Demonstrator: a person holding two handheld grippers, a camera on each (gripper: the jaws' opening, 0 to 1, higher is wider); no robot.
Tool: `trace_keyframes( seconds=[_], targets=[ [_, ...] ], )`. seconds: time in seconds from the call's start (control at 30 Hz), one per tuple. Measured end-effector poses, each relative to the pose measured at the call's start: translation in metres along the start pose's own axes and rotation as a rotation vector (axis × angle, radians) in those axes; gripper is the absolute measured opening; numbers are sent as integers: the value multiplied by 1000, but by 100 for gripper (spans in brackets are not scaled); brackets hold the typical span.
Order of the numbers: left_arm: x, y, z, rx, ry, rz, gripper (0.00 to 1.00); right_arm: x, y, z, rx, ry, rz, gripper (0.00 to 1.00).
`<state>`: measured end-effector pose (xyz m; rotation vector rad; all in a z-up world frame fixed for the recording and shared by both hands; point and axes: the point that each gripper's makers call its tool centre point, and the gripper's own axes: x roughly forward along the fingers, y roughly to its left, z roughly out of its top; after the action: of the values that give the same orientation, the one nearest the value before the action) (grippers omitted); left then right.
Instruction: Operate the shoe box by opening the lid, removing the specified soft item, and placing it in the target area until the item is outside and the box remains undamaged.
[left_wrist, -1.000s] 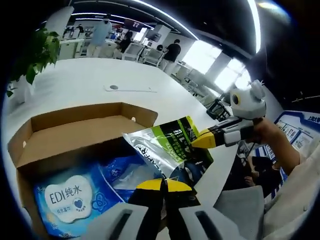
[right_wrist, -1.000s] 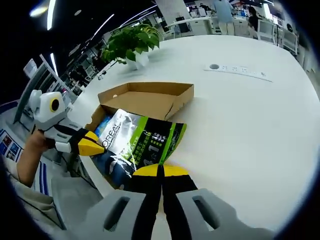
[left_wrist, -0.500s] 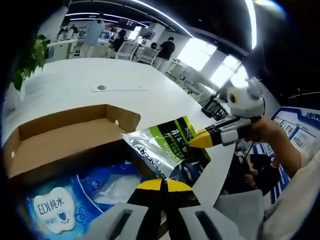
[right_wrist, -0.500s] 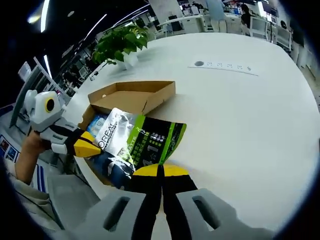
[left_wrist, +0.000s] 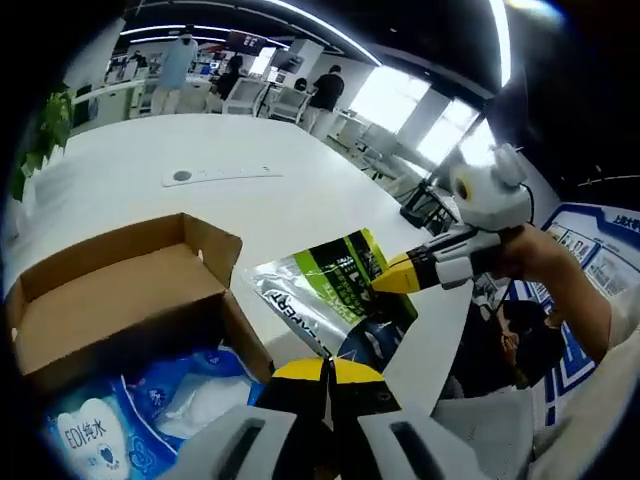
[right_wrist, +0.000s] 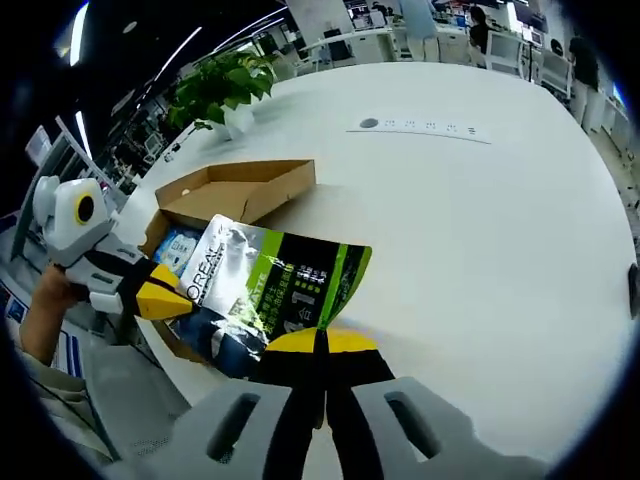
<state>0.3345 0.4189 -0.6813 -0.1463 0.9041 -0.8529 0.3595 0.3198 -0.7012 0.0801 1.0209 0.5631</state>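
A silver, green and black pouch hangs in the air between both grippers, just beside the open cardboard shoe box. My left gripper is shut on the pouch's near edge. My right gripper comes in from the right, shut on the opposite edge. In the right gripper view the pouch spreads over the table edge; my right gripper pinches its corner and my left gripper grips its left side. Blue wipe packs lie inside the box.
The white table stretches wide to the right of the box. A potted plant stands behind the box, and a flat socket strip is set in the tabletop. People stand at far desks. A hand holds the right gripper.
The pouch has been carried sideways off the box opening; it is now past the box's wall, over the table edge. Both grippers stay shut on it. The box has not moved.
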Motion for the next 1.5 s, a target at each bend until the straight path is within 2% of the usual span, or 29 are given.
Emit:
trace_keyframes(
  seconds=[0.43,0.93,1.17,1.33,1.5],
  targets=[
    [34,-2,5,50,84,39,0,5,-31,2,1,20,-47,0],
    [64,8,8,73,186,74,0,21,-55,5,-19,42,-85,0],
    [78,15,4,120,270,93,0,31,-64,7,-33,50,-97,0],
    [85,19,3,154,309,104,0,37,-69,8,-43,53,-106,0],
    [93,25,-2,228,358,120,0,43,-74,7,-37,45,-109,0]
  ],
)
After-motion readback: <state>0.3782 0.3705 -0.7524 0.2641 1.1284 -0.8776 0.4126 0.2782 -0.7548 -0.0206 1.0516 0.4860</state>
